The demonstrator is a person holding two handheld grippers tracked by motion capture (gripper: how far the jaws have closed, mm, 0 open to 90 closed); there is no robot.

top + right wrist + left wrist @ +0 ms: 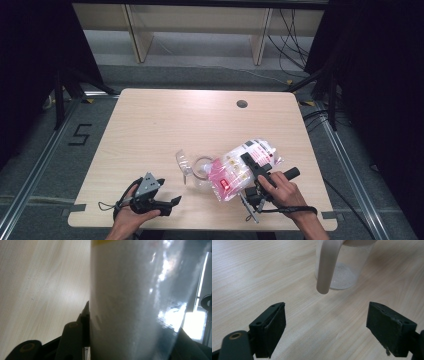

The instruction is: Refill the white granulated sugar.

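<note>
A pale wooden table (pixel 150 125) stands on a grey floor with dark curtains to either side, and a clear plastic jug (pixel 197 170) near its front middle serves as the landmark here.

Left of the jug and nearer the front edge, the left gripper (pixel 172 202) rests low in the person's left hand (pixel 131 216). In the left gripper view its jaws stand wide apart with only bare wood between them, and the jug's beige handle (pixel 327 265) hangs just ahead, apart from both pads. A thin layer of white grains lies in the jug's base.

Just right of the jug, its mouth end tipped toward it, lies the pink-and-white bag (pixel 242 167), slanting up and away to the right. The right gripper (pixel 250 165) is clamped across it at about half its spread; in the right gripper view the bag's clear wall, packed with white grains, bulges between the two pads.

The work looks like pouring the bag's contents into the jug. To do it well, the right grip should stay firm, the bag's opening should sit over the rim before tilting further, and the free left gripper could steady the jug by its handle, since a light jug may slide or tip.
</note>
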